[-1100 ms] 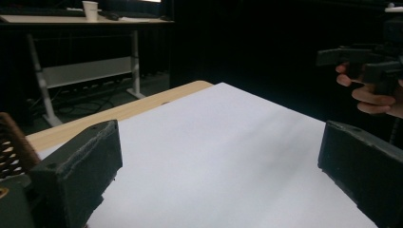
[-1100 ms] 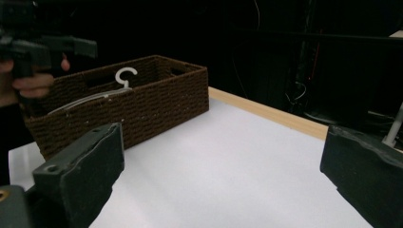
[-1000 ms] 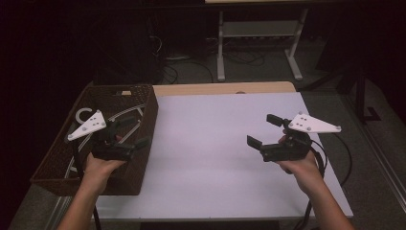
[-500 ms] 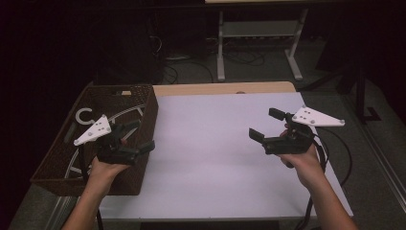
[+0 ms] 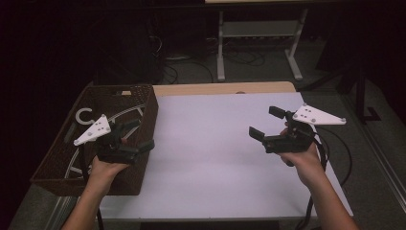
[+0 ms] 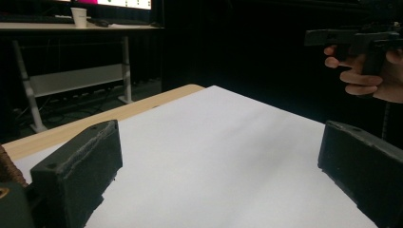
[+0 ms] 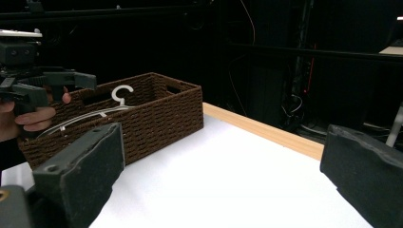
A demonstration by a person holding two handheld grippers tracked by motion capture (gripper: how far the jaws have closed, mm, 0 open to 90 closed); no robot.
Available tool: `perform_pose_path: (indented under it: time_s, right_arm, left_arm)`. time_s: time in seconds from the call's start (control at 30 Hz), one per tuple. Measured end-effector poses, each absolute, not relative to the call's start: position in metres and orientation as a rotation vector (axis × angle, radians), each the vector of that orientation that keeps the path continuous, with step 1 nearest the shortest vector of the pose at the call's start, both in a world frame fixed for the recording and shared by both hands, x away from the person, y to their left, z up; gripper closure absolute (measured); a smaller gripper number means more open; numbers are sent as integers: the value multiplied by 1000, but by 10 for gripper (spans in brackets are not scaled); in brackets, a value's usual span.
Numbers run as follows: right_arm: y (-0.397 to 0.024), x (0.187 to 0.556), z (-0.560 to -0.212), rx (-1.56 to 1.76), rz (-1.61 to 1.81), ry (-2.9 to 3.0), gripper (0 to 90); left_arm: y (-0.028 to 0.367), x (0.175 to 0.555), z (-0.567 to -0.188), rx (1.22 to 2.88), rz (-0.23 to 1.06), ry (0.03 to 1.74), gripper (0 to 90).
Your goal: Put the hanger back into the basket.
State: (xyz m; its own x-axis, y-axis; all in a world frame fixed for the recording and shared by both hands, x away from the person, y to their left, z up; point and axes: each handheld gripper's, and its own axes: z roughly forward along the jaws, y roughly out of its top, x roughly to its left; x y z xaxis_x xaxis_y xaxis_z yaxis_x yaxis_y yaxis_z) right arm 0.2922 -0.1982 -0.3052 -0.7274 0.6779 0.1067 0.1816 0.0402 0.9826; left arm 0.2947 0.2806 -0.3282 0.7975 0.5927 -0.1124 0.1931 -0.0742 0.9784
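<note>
From the high view, your left gripper [image 5: 136,135] hangs over the right-hand rim of the brown wicker basket [image 5: 57,160], jaws apart with nothing between them. A white hanger [image 5: 85,116] lies inside the basket, its hook toward the far end. Your right gripper [image 5: 268,123] is held above the white table [image 5: 210,158], well apart from the basket, jaws likewise spread and empty.

In the left gripper view, your own two black jaws stand wide with bare white table between them; your right hand [image 6: 366,71] and its gripper show at the upper right.

In the right gripper view, the jaws are wide open. The basket [image 7: 157,114] sits beyond them, the hanger [image 7: 121,95] inside it, possibly more than one; the dim light makes that hard to tell.
</note>
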Motion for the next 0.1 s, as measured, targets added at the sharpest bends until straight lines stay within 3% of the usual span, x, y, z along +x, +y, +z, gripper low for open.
perform_pose_path:
  time_s: [0.1]
  right_arm:
    - [-198, 292, -305, 864, 1730, 1937, 4]
  left_arm:
    - [281, 296, -329, 1644, 376, 635, 6]
